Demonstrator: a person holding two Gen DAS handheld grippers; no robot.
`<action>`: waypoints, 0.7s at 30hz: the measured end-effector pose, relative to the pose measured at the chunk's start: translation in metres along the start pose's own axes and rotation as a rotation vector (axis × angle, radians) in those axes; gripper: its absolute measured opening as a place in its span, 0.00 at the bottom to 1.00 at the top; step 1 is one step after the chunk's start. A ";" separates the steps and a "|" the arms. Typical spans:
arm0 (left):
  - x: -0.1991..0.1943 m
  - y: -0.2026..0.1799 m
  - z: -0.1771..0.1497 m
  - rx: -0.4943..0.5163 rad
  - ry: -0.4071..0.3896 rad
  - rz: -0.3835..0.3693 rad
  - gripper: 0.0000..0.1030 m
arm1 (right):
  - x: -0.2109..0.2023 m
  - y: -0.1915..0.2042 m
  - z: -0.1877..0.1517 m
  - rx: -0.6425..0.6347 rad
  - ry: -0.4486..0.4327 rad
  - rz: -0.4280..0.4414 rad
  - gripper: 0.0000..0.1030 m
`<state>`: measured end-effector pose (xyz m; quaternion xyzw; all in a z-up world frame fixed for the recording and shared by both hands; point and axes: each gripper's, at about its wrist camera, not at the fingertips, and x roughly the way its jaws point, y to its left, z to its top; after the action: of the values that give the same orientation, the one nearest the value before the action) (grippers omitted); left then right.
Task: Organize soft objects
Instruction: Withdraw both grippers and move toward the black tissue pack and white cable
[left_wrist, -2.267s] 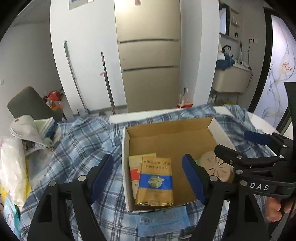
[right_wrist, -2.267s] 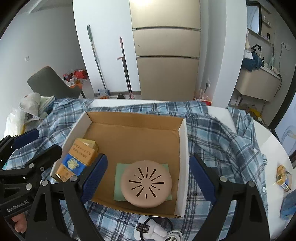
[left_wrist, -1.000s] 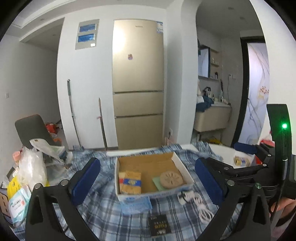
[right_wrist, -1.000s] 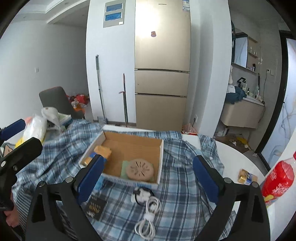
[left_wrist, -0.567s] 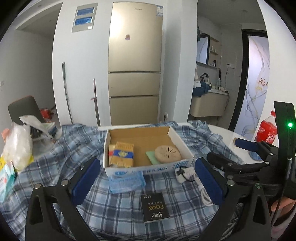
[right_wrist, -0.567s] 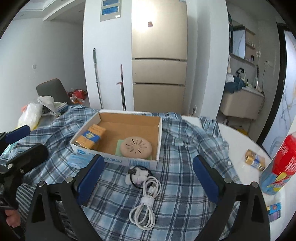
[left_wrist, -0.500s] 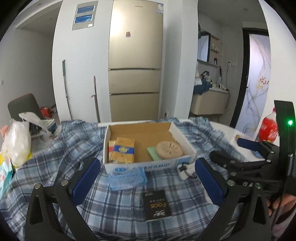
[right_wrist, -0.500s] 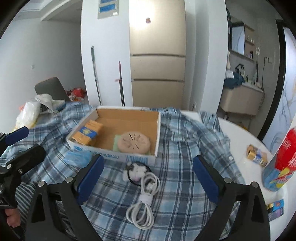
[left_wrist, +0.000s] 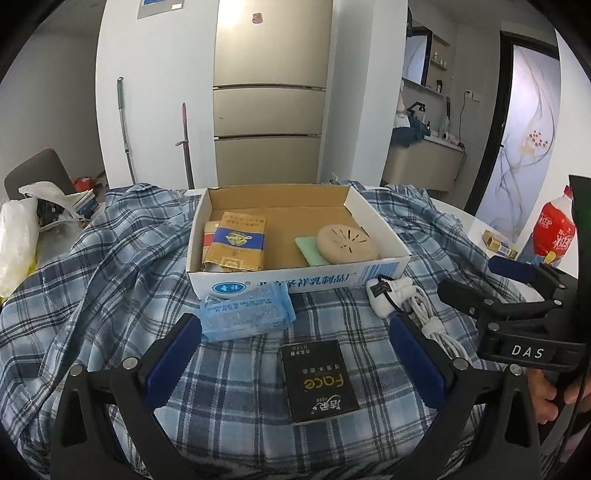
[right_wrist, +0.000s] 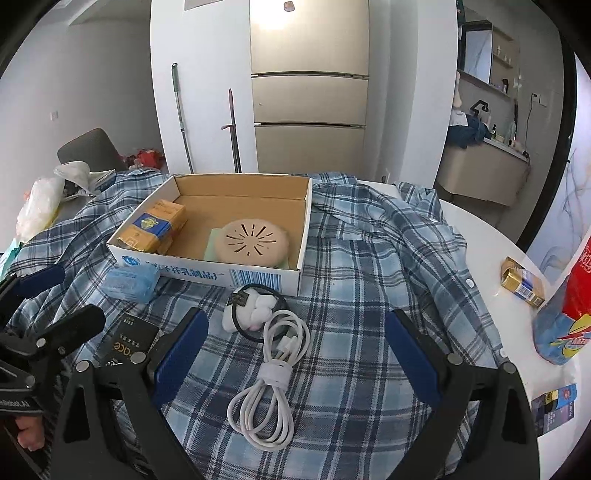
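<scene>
A white cardboard box (left_wrist: 306, 282) (right_wrist: 258, 276) sits on a blue plaid shirt (left_wrist: 110, 266) (right_wrist: 373, 258) spread over the table. Inside lie gold-and-blue packs (left_wrist: 236, 243) (right_wrist: 155, 223), a green pad (left_wrist: 308, 249) and a round tan disc (left_wrist: 347, 243) (right_wrist: 251, 242). In front of the box lie a blue tissue pack (left_wrist: 245, 312) (right_wrist: 129, 282), a black packet (left_wrist: 319, 374) (right_wrist: 129, 341), a white plush hair tie (right_wrist: 255, 312) (left_wrist: 388, 295) and a coiled white cable (right_wrist: 275, 373). My left gripper (left_wrist: 295, 350) is open above the black packet. My right gripper (right_wrist: 295, 350) is open above the cable.
A red bottle (left_wrist: 556, 230) (right_wrist: 570, 306), a small gold box (right_wrist: 522, 282) and a dark carton (right_wrist: 554, 408) stand on the bare white table at the right. Plastic bags (left_wrist: 18, 229) (right_wrist: 37, 206) lie at the left. A fridge (right_wrist: 310, 92) stands behind.
Both grippers have come down and forward toward the table after pulling back from the box. The items in front of the box now lie close under the open fingers.
</scene>
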<state>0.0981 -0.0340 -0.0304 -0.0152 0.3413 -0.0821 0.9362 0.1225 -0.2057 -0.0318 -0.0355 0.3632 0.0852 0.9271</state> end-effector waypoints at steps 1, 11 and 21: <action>0.000 0.000 0.000 0.004 0.005 -0.004 0.97 | 0.001 0.000 0.000 0.001 0.003 0.000 0.93; 0.020 -0.005 -0.006 0.033 0.124 -0.037 0.79 | 0.004 -0.003 -0.001 0.019 0.026 0.014 0.93; 0.043 -0.012 -0.016 0.080 0.259 -0.025 0.67 | 0.024 -0.009 -0.006 0.074 0.144 0.040 0.74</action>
<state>0.1182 -0.0529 -0.0686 0.0285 0.4557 -0.1084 0.8830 0.1378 -0.2121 -0.0523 0.0000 0.4325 0.0874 0.8974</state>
